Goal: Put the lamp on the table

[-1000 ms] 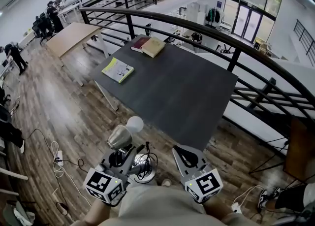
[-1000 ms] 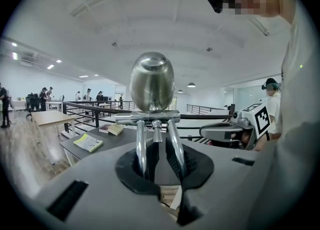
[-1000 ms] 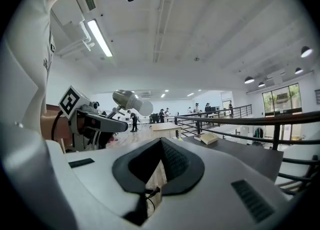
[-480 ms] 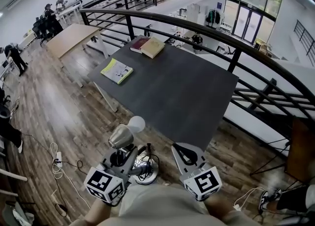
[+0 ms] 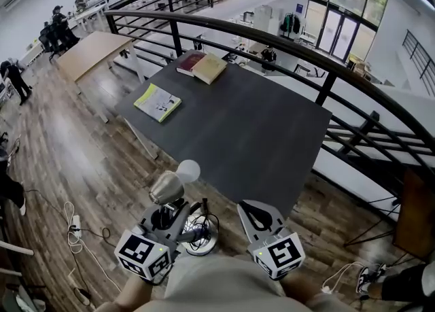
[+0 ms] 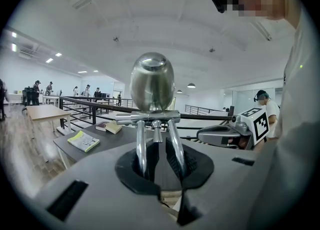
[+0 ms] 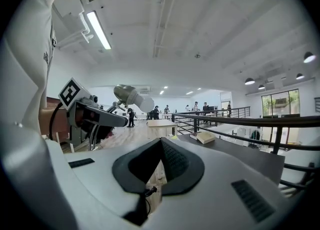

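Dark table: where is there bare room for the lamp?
The table is bare across its near half and the railing side. Crowded only far left: a booklet at the edge, two books at the far corner.

Lamp [image 5: 166, 188] a little nearer table [image 5: 258, 127]

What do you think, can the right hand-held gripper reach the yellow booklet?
Probably not yet: nothing blocks it, but the right hand-held gripper is short of the table's near edge, and the yellow booklet far across.
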{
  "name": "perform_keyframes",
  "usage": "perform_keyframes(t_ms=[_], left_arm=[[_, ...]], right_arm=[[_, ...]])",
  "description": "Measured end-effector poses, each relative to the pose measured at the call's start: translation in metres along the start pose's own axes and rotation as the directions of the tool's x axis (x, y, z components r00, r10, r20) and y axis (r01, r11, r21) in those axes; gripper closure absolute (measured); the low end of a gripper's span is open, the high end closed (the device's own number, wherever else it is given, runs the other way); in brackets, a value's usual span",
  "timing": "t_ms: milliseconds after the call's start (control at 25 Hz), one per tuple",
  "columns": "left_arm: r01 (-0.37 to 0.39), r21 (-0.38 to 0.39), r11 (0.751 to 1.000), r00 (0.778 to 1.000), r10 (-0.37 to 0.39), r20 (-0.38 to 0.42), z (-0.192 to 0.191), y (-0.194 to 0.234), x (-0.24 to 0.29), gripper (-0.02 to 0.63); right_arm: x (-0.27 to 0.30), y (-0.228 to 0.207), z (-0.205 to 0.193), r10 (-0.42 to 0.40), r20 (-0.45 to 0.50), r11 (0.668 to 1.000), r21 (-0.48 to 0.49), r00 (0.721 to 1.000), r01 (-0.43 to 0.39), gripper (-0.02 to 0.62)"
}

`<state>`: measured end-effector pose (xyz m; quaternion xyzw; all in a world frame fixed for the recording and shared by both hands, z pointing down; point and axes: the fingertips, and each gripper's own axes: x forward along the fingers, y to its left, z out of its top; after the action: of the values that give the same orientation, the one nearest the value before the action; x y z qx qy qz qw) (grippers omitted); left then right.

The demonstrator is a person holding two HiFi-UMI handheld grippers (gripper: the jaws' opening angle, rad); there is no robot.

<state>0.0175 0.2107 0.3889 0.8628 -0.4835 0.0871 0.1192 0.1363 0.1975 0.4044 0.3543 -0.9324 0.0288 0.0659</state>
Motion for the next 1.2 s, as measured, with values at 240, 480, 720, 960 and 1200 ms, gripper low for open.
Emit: perform_keyframes(t_ms=[240,480,720,960,1200], left_arm=[[0.006,0.012,1.0,1.0,-0.006,-0.01,0.015,0.047,0.028,0.554],[0.015,0.0,1.0,0.999,-0.015,-0.031,0.029,0.117,0.064,0.554],[0.053,0.002,0.999,0.998,-0.053,-0.033,0.053,0.225,0.108,0.555],[0.089,0.023,0.996,0.996,-0.088,-0.029,0.074,0.246,0.133,0.554],[0.138,0.054,0.989,0.99,-0.137,-0.028,0.091,0.293,0.159,0.554]], right_arm=[[0.05,-0.019,0.001,-0.011,-0.019,0.999,0.033,1.0,0.012,0.595],[0.124,-0.036,0.001,-0.014,-0.058,0.997,0.071,0.998,0.018,0.595],[0.238,-0.058,0.021,-0.04,-0.083,0.997,0.069,0.996,0.046,0.595],[0.267,-0.084,0.04,-0.081,-0.082,0.995,0.058,0.993,0.086,0.595],[0.331,-0.104,0.058,-0.124,-0.077,0.99,0.057,0.989,0.129,0.595]])
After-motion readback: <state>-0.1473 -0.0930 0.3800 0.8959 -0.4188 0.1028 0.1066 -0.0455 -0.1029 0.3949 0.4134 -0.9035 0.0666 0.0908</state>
